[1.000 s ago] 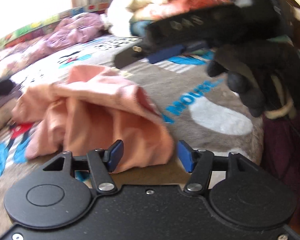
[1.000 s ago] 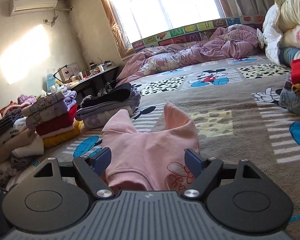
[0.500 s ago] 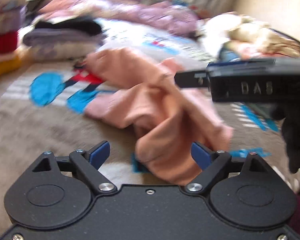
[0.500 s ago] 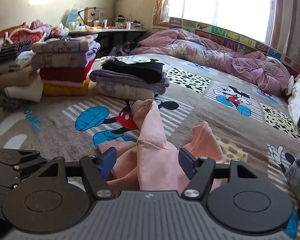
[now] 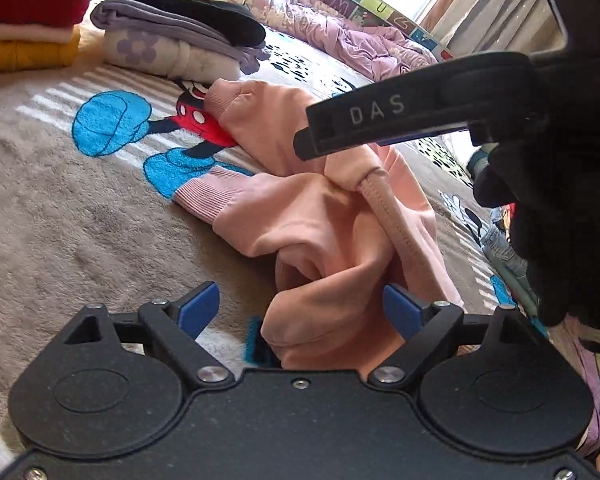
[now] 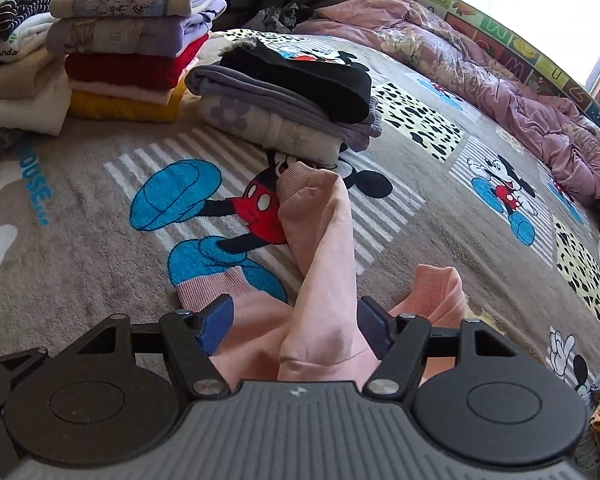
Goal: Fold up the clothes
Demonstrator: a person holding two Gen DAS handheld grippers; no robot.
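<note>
A pink sweatshirt [image 5: 312, 216] lies crumpled on a grey Mickey Mouse blanket [image 5: 80, 220]. My left gripper [image 5: 300, 310] hovers over its near bulge with the jaws open; the fabric lies by the right pad, not pinched. In the left wrist view, one finger [image 5: 380, 120] of the right gripper reaches in over the garment, held by a black-gloved hand [image 5: 560, 220]. In the right wrist view, my right gripper [image 6: 296, 322] is shut on a thick raised fold of the sweatshirt [image 6: 324, 240]. One sleeve stretches away from it to a cuff on the blanket [image 6: 440, 248].
A low folded stack, grey with a black piece on top [image 6: 292, 96], sits just beyond the sweatshirt. A taller stack of folded clothes [image 6: 128, 60] stands to its left. A rumpled purple quilt [image 6: 500, 80] runs along the far side under the window.
My left jaws have spread wider and the left view has rolled and swung toward the folded stacks. The right gripper moved across, its jaws narrowed, and pink fabric is now bunched between them.
</note>
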